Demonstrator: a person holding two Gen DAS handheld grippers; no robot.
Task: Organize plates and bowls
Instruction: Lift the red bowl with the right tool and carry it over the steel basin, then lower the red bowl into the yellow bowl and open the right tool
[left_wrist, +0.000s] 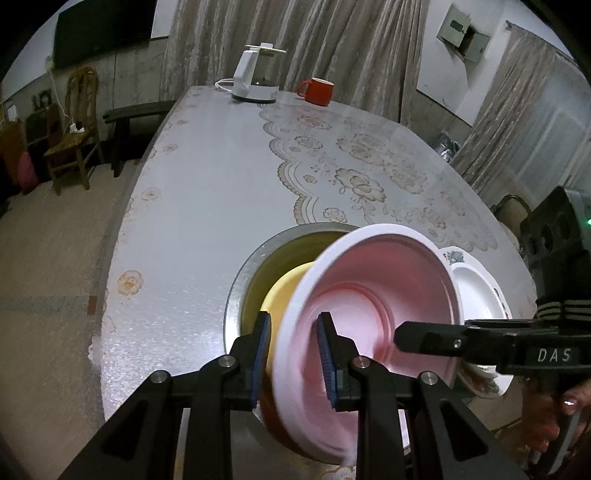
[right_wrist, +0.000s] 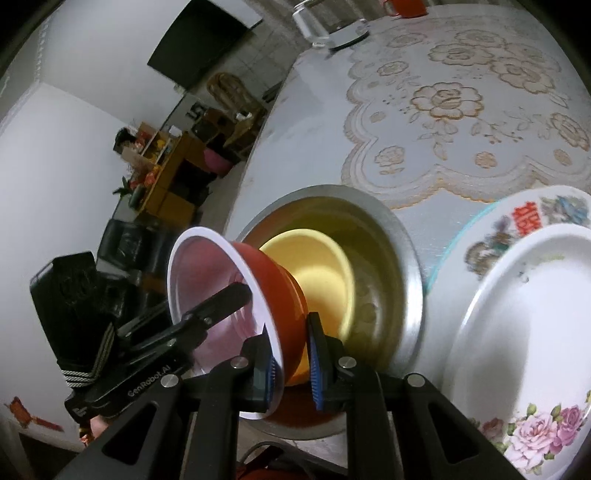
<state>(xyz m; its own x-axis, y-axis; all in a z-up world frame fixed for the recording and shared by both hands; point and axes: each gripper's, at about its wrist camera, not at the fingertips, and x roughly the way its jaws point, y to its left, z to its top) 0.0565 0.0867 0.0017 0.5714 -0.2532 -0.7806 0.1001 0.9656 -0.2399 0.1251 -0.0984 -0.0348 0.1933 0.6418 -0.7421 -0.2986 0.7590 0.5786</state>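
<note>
Bowls sit near the worktop's (left_wrist: 207, 192) near edge. On the left, a metal bowl (left_wrist: 236, 280) has a yellow bowl (left_wrist: 284, 284) inside it. Left tongs (left_wrist: 293, 356) and right tongs (right_wrist: 290, 365) are both clamped on the rim of a tilted bowl (left_wrist: 369, 295), pink inside, held over the yellow one. Only the right view shows its red outside. On the right, a white plate (right_wrist: 517, 325) lies in a flowered dish (right_wrist: 546, 214). Only the left view shows the kettle (left_wrist: 255, 79) and red mug (left_wrist: 317, 90) clearly, far away.
</note>
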